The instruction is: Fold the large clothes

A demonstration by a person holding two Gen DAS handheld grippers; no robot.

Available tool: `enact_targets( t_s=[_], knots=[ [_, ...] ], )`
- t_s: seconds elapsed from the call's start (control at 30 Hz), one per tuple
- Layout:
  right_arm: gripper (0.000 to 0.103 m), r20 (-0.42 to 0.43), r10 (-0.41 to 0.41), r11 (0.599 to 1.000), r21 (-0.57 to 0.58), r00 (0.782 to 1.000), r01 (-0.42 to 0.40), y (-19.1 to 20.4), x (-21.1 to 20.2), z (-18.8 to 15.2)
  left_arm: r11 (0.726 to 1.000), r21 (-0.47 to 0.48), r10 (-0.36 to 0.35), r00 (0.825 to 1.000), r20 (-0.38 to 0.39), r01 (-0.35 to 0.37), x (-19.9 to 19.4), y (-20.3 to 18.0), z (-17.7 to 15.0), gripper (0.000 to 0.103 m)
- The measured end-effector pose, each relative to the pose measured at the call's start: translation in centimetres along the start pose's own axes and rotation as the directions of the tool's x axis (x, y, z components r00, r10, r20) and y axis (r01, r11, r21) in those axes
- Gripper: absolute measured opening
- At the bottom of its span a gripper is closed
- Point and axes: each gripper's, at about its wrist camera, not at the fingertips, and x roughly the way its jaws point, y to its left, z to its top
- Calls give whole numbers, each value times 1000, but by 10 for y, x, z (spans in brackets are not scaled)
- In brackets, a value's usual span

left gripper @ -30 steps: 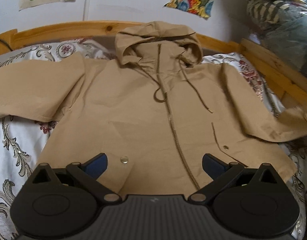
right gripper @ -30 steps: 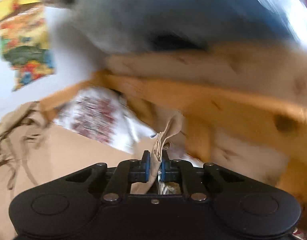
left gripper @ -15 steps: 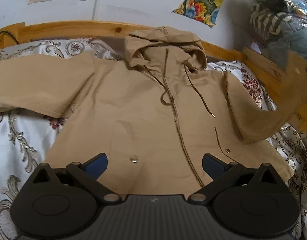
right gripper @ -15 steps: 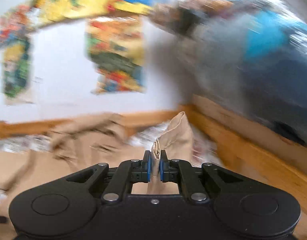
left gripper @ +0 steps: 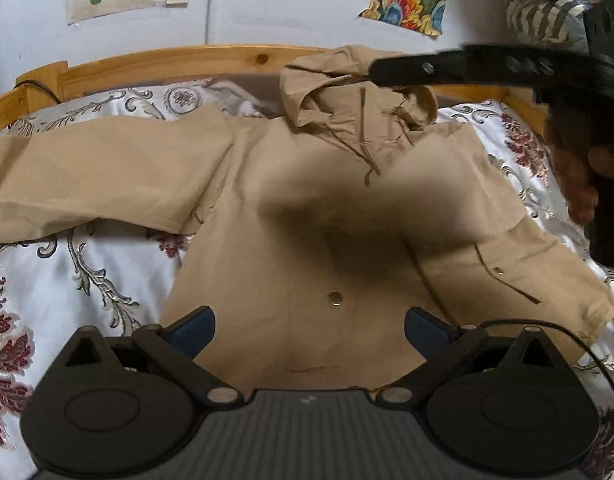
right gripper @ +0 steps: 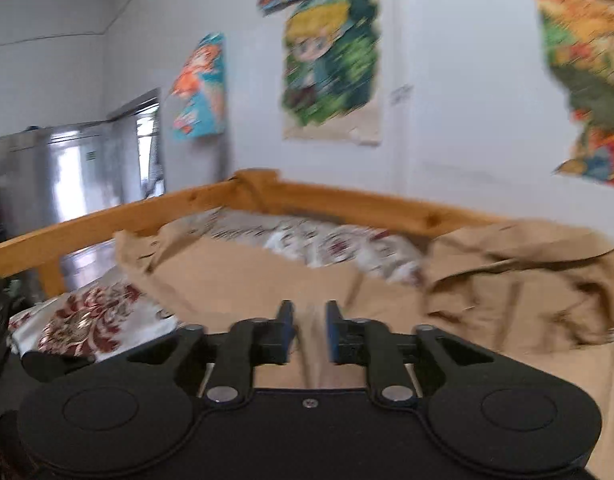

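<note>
A tan hooded jacket (left gripper: 291, 240) lies face up on the bed, zipped, hood toward the headboard. Its left sleeve (left gripper: 99, 176) is spread out to the left. Its right sleeve (left gripper: 439, 184) is folded in over the chest and blurred. My left gripper (left gripper: 309, 326) is open and empty above the jacket's hem. My right gripper (right gripper: 309, 330) has its jaws a little apart, with a ridge of tan fabric (right gripper: 309, 344) between them, not pinched. The right gripper also shows in the left wrist view (left gripper: 507, 68) above the hood. The jacket fills the right wrist view (right gripper: 507, 280).
The bed has a white floral cover (left gripper: 79, 280) and a wooden frame (left gripper: 179, 64). Posters hang on the white wall (right gripper: 331, 64). A pile of bagged clothes (left gripper: 547, 4) sits at the far right. A metal cabinet (right gripper: 67, 172) stands beyond the bed.
My right gripper swung the right sleeve from the bed's edge over onto the jacket's chest, and its jaws opened from a tight pinch. The left gripper rose slightly.
</note>
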Motion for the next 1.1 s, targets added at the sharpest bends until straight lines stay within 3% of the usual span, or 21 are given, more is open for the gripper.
enact_targets(
  t_s=[0.07,0.13,0.23,0.27,0.37,0.4,0.47,0.53,0.57,0.6,0.63,0.77,0.87,0.97,1.03,1.1],
  knots=[
    [56,12,8,1000,22,1000,-8,-9,-2,-11,1000,-7,9,1000,-5,-9,7,5,3,102],
    [62,14,-35,998,51,999,35,-35,-3,-20,1000,-20,10,1000,1,-10,14,9,6,102],
    [73,8,-219,972,88,976,218,-77,-13,-40,999,-34,24,1000,12,-24,31,12,15,102],
    [74,-12,-308,947,92,951,307,-95,-17,-48,999,-35,37,999,15,-36,37,10,19,102],
    [74,-110,-563,806,150,819,573,-157,-31,-74,995,-38,96,995,14,-95,63,6,26,102],
    [72,-145,-620,749,183,771,636,-178,-37,-85,991,-35,127,992,2,-127,76,3,28,102],
    [67,-218,-671,666,244,709,705,-214,-47,-107,986,-28,166,986,-21,-166,96,-1,30,102],
    [60,-277,-650,641,302,708,706,-236,-49,-128,981,-25,190,981,-35,-191,114,-3,30,102],
    [49,-306,-626,632,340,717,697,-246,-51,-137,979,-26,202,979,-41,-203,121,-4,28,102],
    [27,-323,-597,632,375,734,678,-254,-55,-146,977,-26,212,976,-50,-214,127,-6,27,102],
    [17,-318,-579,642,390,751,660,-255,-58,-151,974,-24,221,973,-62,-223,133,-7,25,102],
    [4,-242,-659,646,303,712,701,-239,-65,-147,961,-9,272,956,-108,-275,152,-8,16,103],
    [3,-282,-668,633,270,688,725,-249,-56,-155,962,-39,266,959,-99,-271,154,-5,16,103],
    [5,-281,-671,627,278,686,728,-249,-49,-158,963,-74,252,963,-96,-259,144,-1,16,102],
    [19,-275,-673,619,299,687,726,-240,-54,-154,962,-111,243,967,-77,-251,127,6,15,102],
    [37,-256,-661,637,305,705,708,-222,-63,-149,957,-151,244,969,-47,-248,108,13,15,102]
  ],
)
